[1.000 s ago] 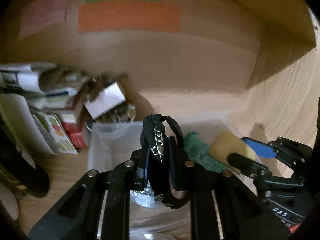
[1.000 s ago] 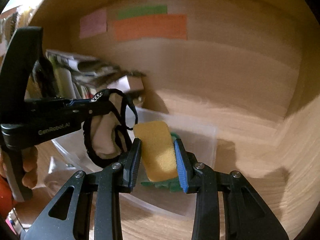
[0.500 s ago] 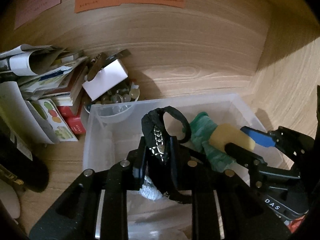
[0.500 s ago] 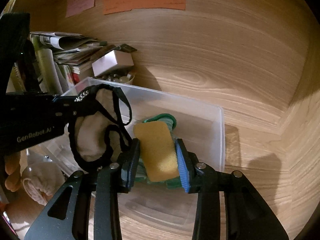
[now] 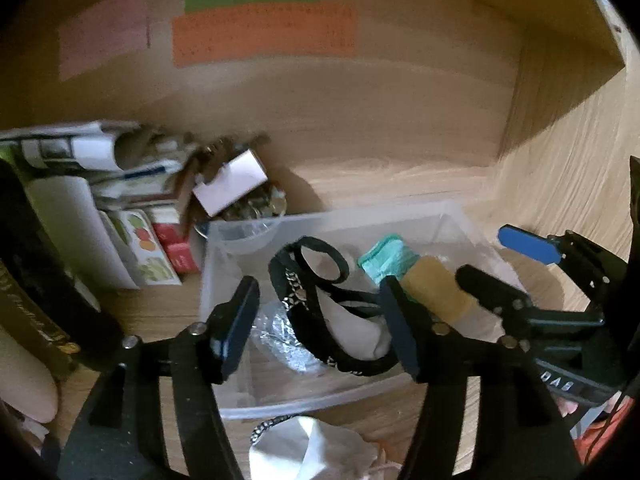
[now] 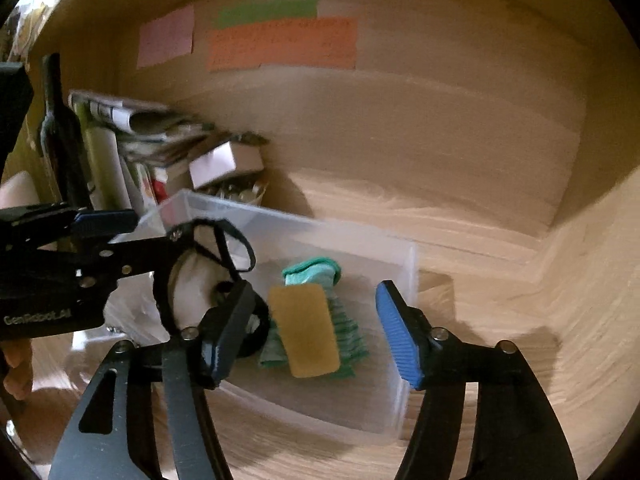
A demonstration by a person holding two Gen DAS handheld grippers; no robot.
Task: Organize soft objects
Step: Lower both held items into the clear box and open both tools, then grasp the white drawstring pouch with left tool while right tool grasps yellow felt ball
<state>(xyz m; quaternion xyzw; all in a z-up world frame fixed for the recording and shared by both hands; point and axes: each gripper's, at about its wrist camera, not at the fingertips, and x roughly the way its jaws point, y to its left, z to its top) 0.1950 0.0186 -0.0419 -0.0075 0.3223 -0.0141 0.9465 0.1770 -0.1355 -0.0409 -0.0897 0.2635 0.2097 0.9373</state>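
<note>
In the clear bin (image 6: 404, 320) on the wood shelf lie the yellow sponge (image 6: 306, 330) on a green cloth (image 6: 316, 274) at 3 o'clock, & the black strappy pouch (image 5: 320, 300) at 9 o'clock. The left gripper (image 5: 320, 328) is wide apart over the pouch – not pinching it. The right gripper (image 6: 316, 336) is wide apart too – the sponge sits loose between its tips, w/ papers (image 5: 100, 152) stacked at 10 o'clock.
</note>
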